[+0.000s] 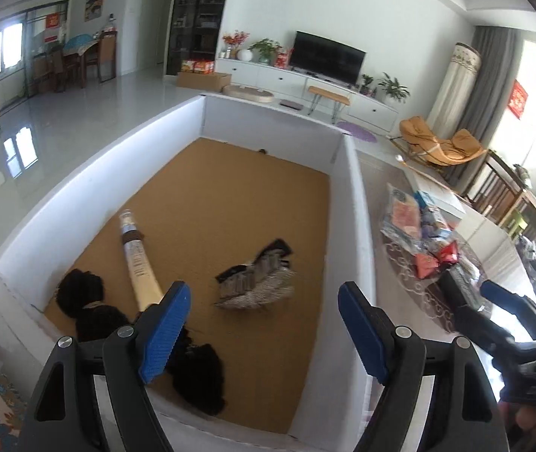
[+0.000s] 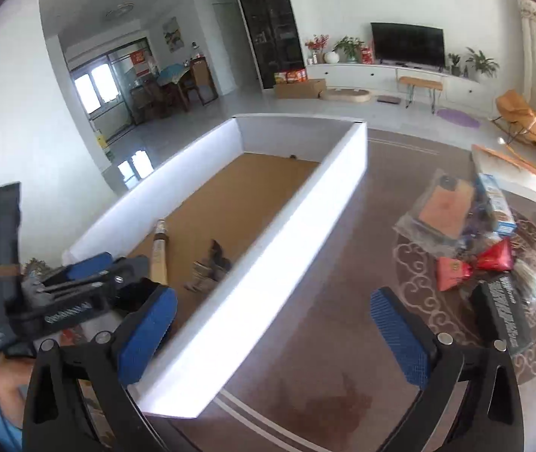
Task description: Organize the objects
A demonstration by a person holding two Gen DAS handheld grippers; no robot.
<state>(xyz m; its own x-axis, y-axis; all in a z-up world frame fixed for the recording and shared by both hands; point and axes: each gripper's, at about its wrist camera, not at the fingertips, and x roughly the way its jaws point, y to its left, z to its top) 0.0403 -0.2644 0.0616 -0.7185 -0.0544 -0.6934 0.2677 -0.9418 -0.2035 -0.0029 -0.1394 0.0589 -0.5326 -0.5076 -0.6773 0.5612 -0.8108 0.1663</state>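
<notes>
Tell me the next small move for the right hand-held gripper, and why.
Probably swing the right hand-held gripper toward the red packets on the rug. Its jaws stand open and empty, the white box already holds a few items, and the pile beside it is still unsorted.

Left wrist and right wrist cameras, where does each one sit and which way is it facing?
Left wrist: on the left gripper, looking down into the white box; open jaws, right gripper at right.
Right wrist: on the right gripper, over the box wall and rug; open jaws, left gripper at left.
Shared: box, TV.
</notes>
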